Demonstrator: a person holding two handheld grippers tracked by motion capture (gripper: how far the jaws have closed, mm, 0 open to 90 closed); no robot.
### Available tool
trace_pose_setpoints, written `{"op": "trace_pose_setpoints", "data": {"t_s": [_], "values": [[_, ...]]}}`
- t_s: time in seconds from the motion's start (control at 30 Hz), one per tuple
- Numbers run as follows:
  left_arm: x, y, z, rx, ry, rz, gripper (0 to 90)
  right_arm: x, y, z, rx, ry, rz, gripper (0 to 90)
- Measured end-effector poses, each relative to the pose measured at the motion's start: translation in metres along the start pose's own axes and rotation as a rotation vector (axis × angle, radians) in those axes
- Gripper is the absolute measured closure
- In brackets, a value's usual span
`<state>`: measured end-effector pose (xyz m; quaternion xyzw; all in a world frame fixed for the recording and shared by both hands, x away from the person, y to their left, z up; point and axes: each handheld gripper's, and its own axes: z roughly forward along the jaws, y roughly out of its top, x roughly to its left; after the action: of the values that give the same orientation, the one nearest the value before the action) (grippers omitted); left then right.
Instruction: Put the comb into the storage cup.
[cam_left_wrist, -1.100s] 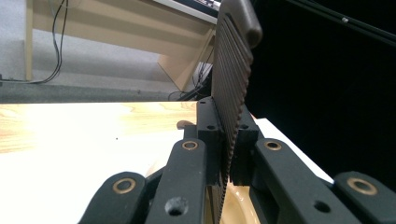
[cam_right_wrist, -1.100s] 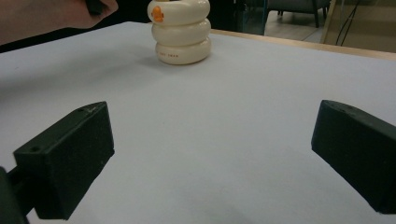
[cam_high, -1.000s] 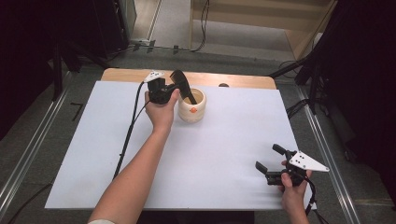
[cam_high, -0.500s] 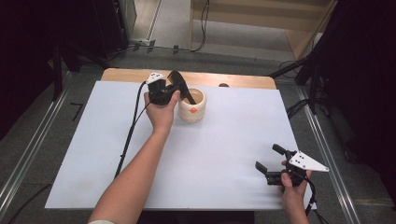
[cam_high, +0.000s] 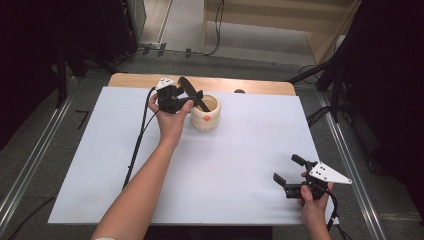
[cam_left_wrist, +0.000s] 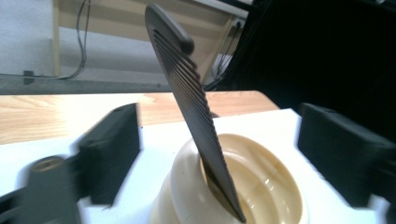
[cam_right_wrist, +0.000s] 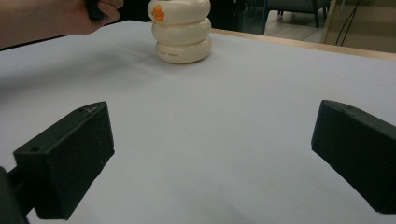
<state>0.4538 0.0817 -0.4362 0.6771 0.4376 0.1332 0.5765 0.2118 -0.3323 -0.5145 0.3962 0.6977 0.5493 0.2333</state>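
My right gripper (cam_high: 286, 175) sits nearest me at the right front of the white sheet (cam_high: 240, 165), jaws spread wide with nothing between them, just bare sheet ahead. Farther out, my left gripper (cam_high: 192, 96) is at the cream cup (cam_high: 205, 113) near the far edge. Its jaws have just been opening and now stand apart on either side of the black comb (cam_left_wrist: 194, 102), no longer touching it. The comb stands tilted in the cup, lower end inside, leaning on the rim. Beyond the sheet the wooden table edge (cam_high: 250, 84) shows.
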Motion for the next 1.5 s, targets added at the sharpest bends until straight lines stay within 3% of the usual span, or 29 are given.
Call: {"op": "trace_pose_setpoints", "data": {"t_s": [0.1,0.23,0.37,0.6,0.73,0.9,1.13,1.5], "values": [[0.002,-0.003,-0.003,0.0,-0.024,-0.01,3.5,0.0,0.0,0.0,-0.001,0.0,-0.001,0.0],[0.004,-0.008,-0.008,0.0,-0.017,0.007,0.0,0.0,0.0,0.0,0.0,-0.001,-0.002,0.0],[0.005,-0.01,-0.014,0.001,-0.024,0.016,0.0,0.0,0.0,0.0,0.001,-0.003,-0.004,0.0],[0.003,-0.013,-0.027,0.012,0.004,0.098,0.0,0.001,0.0,0.001,0.003,-0.004,-0.007,0.0],[0.004,-0.016,-0.033,0.012,0.002,0.109,0.0,0.001,0.0,0.001,0.001,-0.006,-0.006,0.0],[0.001,-0.017,-0.042,0.014,0.0,0.154,0.0,0.001,0.0,0.001,0.001,-0.005,-0.011,0.0],[-0.002,-0.019,-0.051,0.028,-0.015,0.184,0.0,0.001,0.0,0.001,0.003,-0.007,-0.012,0.0],[-0.002,-0.028,-0.067,0.04,-0.022,0.197,0.0,0.003,0.0,0.001,0.004,-0.014,-0.016,0.0]]}}
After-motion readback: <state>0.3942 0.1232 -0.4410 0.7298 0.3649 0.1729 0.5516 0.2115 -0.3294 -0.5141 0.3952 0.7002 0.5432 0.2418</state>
